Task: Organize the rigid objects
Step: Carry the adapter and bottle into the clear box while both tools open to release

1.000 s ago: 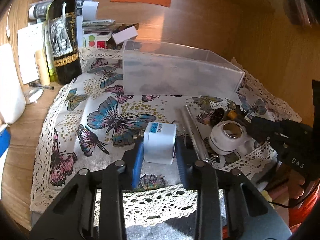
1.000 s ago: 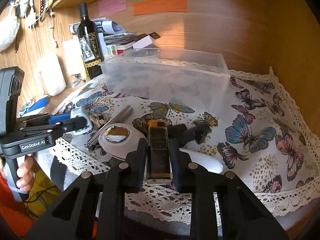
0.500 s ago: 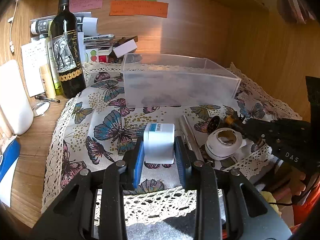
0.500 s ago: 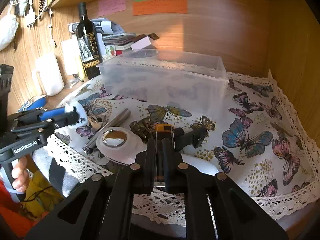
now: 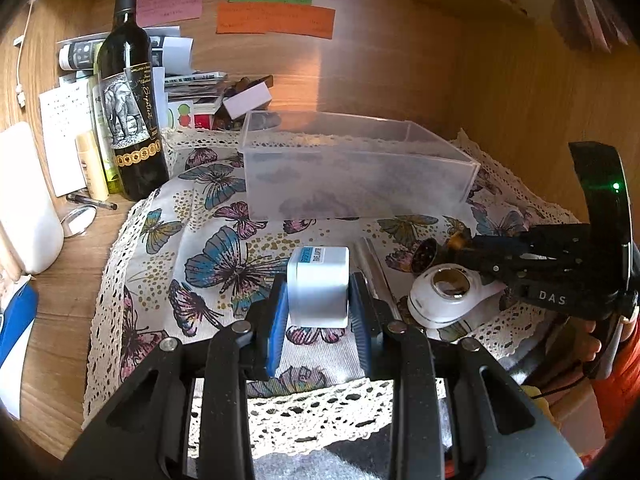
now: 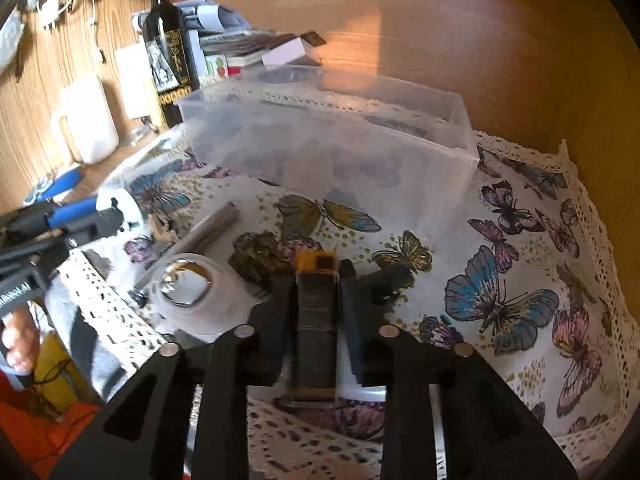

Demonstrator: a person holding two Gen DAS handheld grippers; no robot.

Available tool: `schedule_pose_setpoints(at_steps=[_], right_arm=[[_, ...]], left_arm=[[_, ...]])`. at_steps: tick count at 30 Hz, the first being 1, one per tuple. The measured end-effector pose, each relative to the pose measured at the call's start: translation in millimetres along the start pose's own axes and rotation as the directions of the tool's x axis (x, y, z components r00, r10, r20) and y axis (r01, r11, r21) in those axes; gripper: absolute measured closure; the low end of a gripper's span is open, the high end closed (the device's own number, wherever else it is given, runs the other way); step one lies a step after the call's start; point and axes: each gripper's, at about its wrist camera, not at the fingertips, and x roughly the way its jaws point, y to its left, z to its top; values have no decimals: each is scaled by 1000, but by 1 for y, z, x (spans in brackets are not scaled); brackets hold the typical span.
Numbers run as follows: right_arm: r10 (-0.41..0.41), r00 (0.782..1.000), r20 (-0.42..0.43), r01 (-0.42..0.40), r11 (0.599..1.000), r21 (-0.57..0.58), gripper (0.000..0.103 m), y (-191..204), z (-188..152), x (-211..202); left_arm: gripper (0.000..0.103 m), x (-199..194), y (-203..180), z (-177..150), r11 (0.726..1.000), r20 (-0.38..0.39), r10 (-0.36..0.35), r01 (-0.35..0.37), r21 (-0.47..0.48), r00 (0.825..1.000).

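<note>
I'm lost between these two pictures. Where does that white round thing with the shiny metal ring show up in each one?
Left wrist view: the white round device lies right of centre on the butterfly cloth, under the right gripper.
Right wrist view: it lies lower left, beside the silver tube.
Shared landmark: the clear plastic box behind it in both.

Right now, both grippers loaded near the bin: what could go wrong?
1. The left gripper and right gripper both face the clear bin; they may collide over it.
2. The amber lighter is narrow and blurred in the right wrist view; it could slip.
3. The white adapter could knock the bin's near wall.
</note>
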Motion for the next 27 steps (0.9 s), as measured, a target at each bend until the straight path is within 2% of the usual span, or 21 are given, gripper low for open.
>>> schedule_pose_setpoints(at_steps=[8,14,18,22,27], right_arm=[[-40,995,92,37,999,31,81,-2,8,-18],[-66,976,206,55,997,59,81,-9,34,-42],[-78,960,268,61,996,69,81,-14,58,-51],[-81,951,300,60,995,77,81,-22,81,-53],[-88,951,297,65,994,87,81,-36,109,-40]], left_arm=[[73,-3,1,23,1000,30,2,-3,5,1000],[73,-12,1,55,999,96,25,-28,27,995],[73,-9,2,77,999,112,32,-36,38,993],[73,0,4,99,998,112,37,-42,44,993],[73,19,7,124,998,98,47,-51,43,994]])
